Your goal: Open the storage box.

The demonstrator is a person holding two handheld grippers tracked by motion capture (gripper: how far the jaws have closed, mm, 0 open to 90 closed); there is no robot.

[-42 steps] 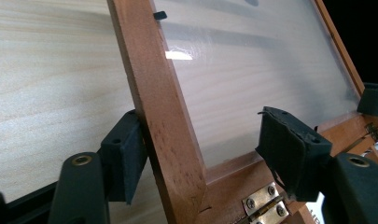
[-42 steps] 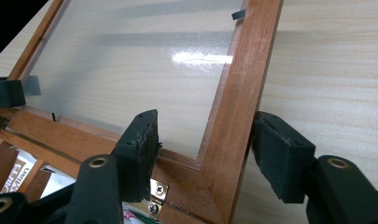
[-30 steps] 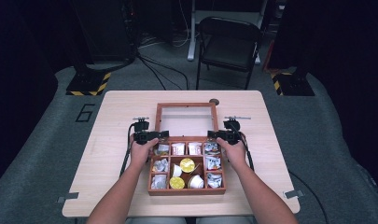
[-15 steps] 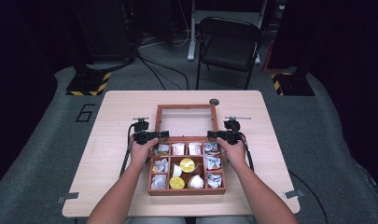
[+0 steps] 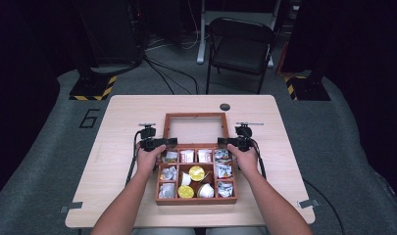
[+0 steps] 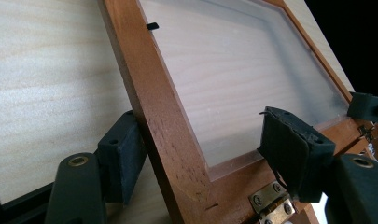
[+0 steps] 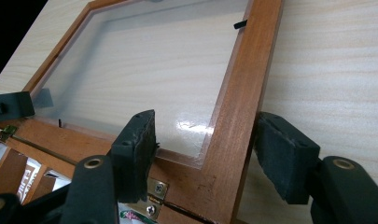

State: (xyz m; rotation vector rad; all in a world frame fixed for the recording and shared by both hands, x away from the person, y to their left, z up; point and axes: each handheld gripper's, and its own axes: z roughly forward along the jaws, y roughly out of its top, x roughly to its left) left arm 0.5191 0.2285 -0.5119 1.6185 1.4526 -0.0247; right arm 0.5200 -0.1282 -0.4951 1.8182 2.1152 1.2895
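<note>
A wooden compartment box point(image 5: 159, 183) holds foil packets and small lidded cups. Its glass-paned lid point(image 5: 196, 116) lies open behind it, joined by brass hinges point(image 6: 270, 200) point(image 7: 154, 190). My left gripper point(image 5: 172, 142) point(image 6: 207, 149) straddles the lid's left frame rail point(image 6: 163, 121) near the hinge. One pad point(image 6: 123, 154) sits against the rail's outer side, the other point(image 6: 294, 154) stands off over the glass, so it is open. My right gripper point(image 5: 221, 142) point(image 7: 210, 149) straddles the right rail point(image 7: 235, 116). Its jaws have just been opening, and both pads stand clear of the wood.
The light wooden table point(image 5: 112, 147) has bare surface on both sides of the box. A small black round thing point(image 5: 225, 106) lies beyond the lid. A folding chair point(image 5: 240, 49) stands behind the table's far edge.
</note>
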